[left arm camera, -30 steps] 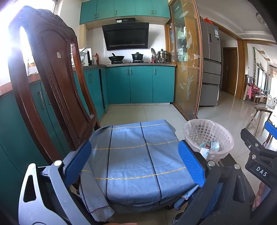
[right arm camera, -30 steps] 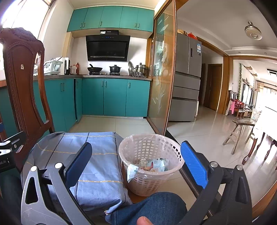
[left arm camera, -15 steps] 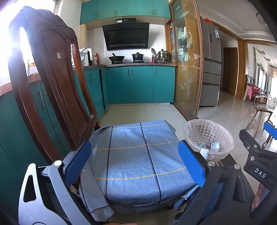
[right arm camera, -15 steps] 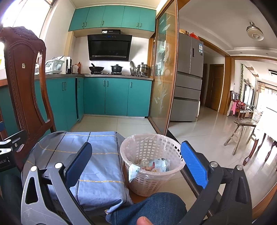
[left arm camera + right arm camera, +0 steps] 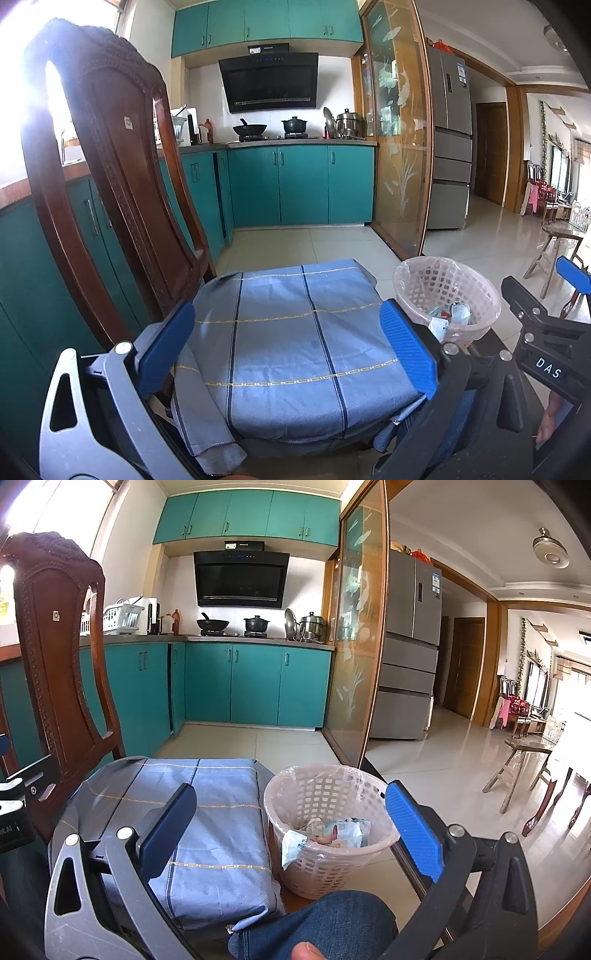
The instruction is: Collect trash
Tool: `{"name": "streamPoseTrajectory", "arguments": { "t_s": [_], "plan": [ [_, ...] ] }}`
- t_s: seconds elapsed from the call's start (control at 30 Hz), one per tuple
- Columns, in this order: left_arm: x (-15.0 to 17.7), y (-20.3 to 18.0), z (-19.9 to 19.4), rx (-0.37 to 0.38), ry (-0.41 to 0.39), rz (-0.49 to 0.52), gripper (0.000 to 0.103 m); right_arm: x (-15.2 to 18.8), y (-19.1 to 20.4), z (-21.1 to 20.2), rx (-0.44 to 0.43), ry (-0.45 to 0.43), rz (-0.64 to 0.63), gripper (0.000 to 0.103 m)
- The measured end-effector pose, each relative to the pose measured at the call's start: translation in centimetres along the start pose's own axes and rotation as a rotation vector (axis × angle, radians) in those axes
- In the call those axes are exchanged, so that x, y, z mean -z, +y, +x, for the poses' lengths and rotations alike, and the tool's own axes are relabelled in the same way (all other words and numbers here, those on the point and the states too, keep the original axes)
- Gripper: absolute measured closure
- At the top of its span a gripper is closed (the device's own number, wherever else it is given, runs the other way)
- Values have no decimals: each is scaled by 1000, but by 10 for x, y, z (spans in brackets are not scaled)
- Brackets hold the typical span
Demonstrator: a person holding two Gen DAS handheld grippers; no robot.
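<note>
A pale pink mesh basket [image 5: 325, 864] with a clear liner stands on the floor right of the chair and holds several crumpled wrappers [image 5: 343, 832]. It also shows in the left wrist view [image 5: 448, 295]. My right gripper [image 5: 291, 827] is open and empty, held above and before the basket. My left gripper [image 5: 288, 350] is open and empty above the blue plaid cloth [image 5: 295, 339] on the chair seat. No trash lies on the cloth.
A carved wooden chair back [image 5: 122, 184] rises at the left. My knee in jeans [image 5: 325, 923] is below the basket. Teal kitchen cabinets [image 5: 255, 683], a glass partition [image 5: 358, 664] and a wooden stool [image 5: 524, 768] stand farther off.
The right gripper has drifted slightly, so the basket sits a little lower and more central in its view. The left gripper has barely moved. Both stay open.
</note>
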State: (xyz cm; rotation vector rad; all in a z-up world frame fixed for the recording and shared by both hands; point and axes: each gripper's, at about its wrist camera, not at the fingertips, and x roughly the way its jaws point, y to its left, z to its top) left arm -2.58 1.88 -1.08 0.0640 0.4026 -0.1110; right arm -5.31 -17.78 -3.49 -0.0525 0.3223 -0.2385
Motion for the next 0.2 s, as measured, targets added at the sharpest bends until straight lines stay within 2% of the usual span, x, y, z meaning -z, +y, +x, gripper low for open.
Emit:
{"name": "streamPoseTrajectory", "arguments": {
  "t_s": [0.1,0.2],
  "plan": [
    [0,5,9,-16,24,-14,3,-1,-1,0,-9,-3,9,3],
    [7,11,40,-83,75,-3,3,-7,3,-8,-92,-41,27,3]
  ]
}}
